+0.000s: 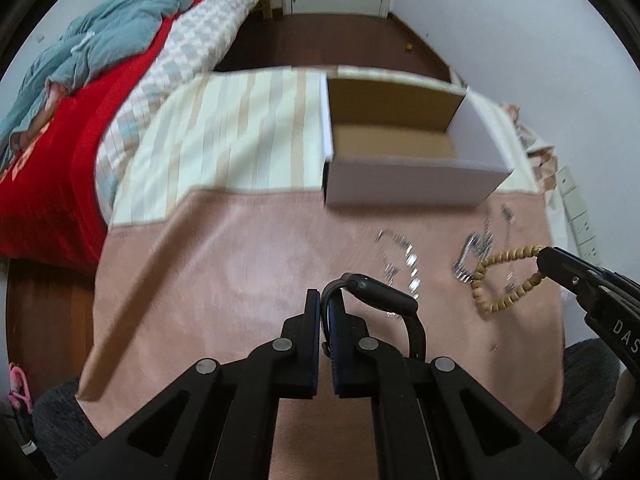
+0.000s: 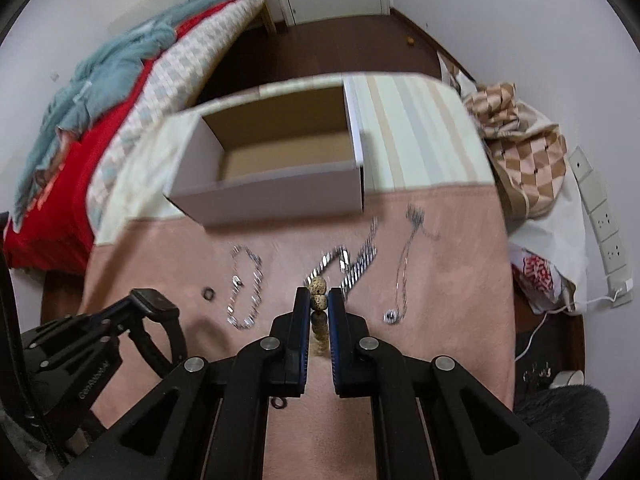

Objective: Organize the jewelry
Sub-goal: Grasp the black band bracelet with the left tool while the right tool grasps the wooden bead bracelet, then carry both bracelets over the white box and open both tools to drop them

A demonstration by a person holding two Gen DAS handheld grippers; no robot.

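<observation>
While the left gripper (image 1: 325, 312) is pinching the stiff watch (image 1: 380, 286) strap, the right gripper (image 2: 319, 304) is clamping the limp bead bracelet (image 1: 506, 278), dangling beyond its jaws.

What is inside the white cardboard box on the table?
The box shows only bare brown cardboard floor and walls; no jewelry visible. Its near wall hides the front strip of floor.

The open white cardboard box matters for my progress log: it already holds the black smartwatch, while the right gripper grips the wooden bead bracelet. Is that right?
Not quite. The open white cardboard box looks empty in both wrist views. The black smartwatch is outside it, its strap clamped in the left gripper above the pink cloth. As you said, the right gripper grips the wooden bead bracelet.
</observation>
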